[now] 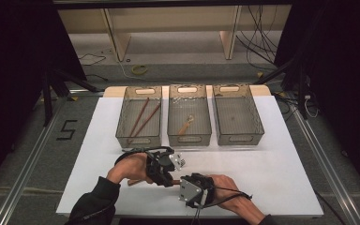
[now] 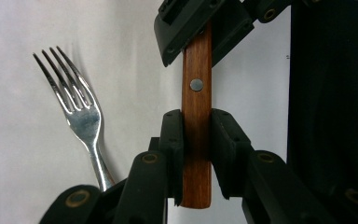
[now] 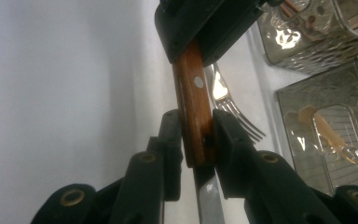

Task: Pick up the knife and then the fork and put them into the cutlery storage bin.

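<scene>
Item 1: knife [image 2: 196, 116], wooden handle, held level just above the white table [image 1: 272, 178], near its front edge. My left gripper [image 2: 196, 154] is clamped on 1 end of the handle; my right gripper [image 3: 196, 140] is clamped on the other, beside the blade. Item 2: fork [image 2: 81, 116], lying beside it.

a lab: black curtains [image 1: 9, 70], floor rails [image 1: 23, 164], loose cables [image 1: 258, 42].
</scene>
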Available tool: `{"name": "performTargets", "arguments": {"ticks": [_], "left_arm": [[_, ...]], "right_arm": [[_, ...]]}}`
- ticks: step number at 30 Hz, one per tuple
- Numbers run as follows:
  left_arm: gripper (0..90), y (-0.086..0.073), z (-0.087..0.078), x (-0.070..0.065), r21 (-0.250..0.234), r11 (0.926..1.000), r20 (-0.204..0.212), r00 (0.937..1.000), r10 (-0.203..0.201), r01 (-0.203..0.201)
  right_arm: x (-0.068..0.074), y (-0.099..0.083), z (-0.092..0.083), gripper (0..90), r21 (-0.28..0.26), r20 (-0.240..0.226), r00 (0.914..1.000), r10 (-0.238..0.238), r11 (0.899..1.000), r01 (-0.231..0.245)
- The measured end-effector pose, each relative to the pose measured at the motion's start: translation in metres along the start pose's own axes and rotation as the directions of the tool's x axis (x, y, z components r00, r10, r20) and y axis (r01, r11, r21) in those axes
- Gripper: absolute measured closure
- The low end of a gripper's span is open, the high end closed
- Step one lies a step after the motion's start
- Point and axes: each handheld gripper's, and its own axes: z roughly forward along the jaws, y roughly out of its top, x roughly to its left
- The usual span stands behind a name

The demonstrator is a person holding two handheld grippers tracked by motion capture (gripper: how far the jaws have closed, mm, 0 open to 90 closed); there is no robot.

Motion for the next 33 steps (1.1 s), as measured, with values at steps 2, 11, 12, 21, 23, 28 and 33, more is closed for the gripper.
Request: {"name": "performTargets", "arguments": {"ticks": [2, 11, 12, 21, 23, 28, 33], "left_arm": [[74.4, 0.000, 0.001, 0.000, 0.002, 1.0000, 0.005, 1.0000, 0.001, -0.001], [69.8, -0.002, 0.000, 0.003, -0.020, 0.9994, 0.008, 0.9996, -0.027, 0.027], [68.3, -0.002, 0.000, 0.003, -0.026, 0.9992, 0.004, 0.9995, -0.030, 0.030], [45.2, -0.007, -0.018, 0.002, -0.126, 0.9913, -0.102, 0.9934, -0.051, 0.038], [41.5, -0.011, -0.023, 0.002, -0.152, 0.9871, -0.121, 0.9903, -0.068, 0.049], [33.9, -0.026, -0.032, 0.001, -0.233, 0.9683, -0.183, 0.9738, -0.135, 0.090], [29.4, -0.044, -0.042, 0.005, -0.310, 0.9398, -0.243, 0.9437, -0.224, 0.143]], "right_arm": [[0.001, -0.001, 0.000, 75.8, 0.004, -0.005, 0.9999, -0.010, 1.000, 0.010], [0.001, -0.002, -0.001, 77.8, -0.004, -0.024, 0.9990, -0.039, 0.999, 0.039], [0.000, -0.003, -0.002, 77.8, 0.010, -0.025, 0.9984, -0.050, 0.999, 0.050], [-0.004, -0.008, -0.004, 77.8, -0.004, -0.015, 0.9999, 0.000, 1.000, 0.000], [-0.006, -0.010, -0.006, 77.8, -0.009, -0.005, 0.9996, 0.028, 1.000, -0.028], [-0.011, -0.016, -0.009, 77.8, -0.009, 0.005, 0.9988, 0.049, 0.999, -0.049], [-0.019, -0.023, -0.012, 77.8, -0.009, 0.023, 0.9955, 0.092, 0.996, -0.092]]}}
